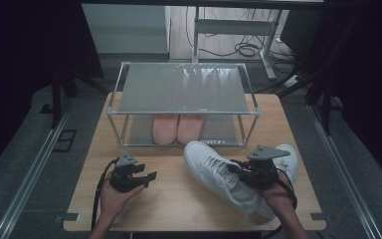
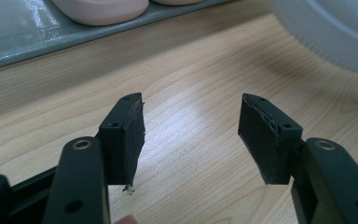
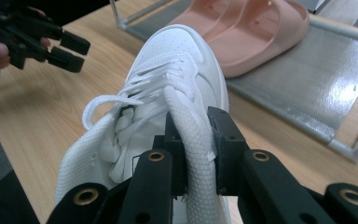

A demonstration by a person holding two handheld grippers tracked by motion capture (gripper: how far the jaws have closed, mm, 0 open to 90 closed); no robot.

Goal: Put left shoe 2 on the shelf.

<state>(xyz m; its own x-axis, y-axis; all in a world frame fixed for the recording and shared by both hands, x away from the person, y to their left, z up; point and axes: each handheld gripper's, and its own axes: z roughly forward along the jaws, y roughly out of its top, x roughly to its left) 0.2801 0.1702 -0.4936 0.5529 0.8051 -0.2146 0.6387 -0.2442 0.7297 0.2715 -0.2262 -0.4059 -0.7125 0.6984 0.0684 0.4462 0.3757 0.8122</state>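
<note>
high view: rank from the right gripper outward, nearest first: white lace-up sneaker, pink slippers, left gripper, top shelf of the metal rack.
1. White lace-up sneaker: clamped at its collar in the right gripper, front right of the wooden table.
2. Left gripper and pink slippers on the rack's lower shelf: too close to call.
3. Grey top shelf of the metal rack: farthest back.

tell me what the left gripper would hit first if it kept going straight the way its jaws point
Probably the white sneaker: in the high view the open left gripper points across the bare table toward it. Depth is unclear, so it could skim past the toe.
</note>
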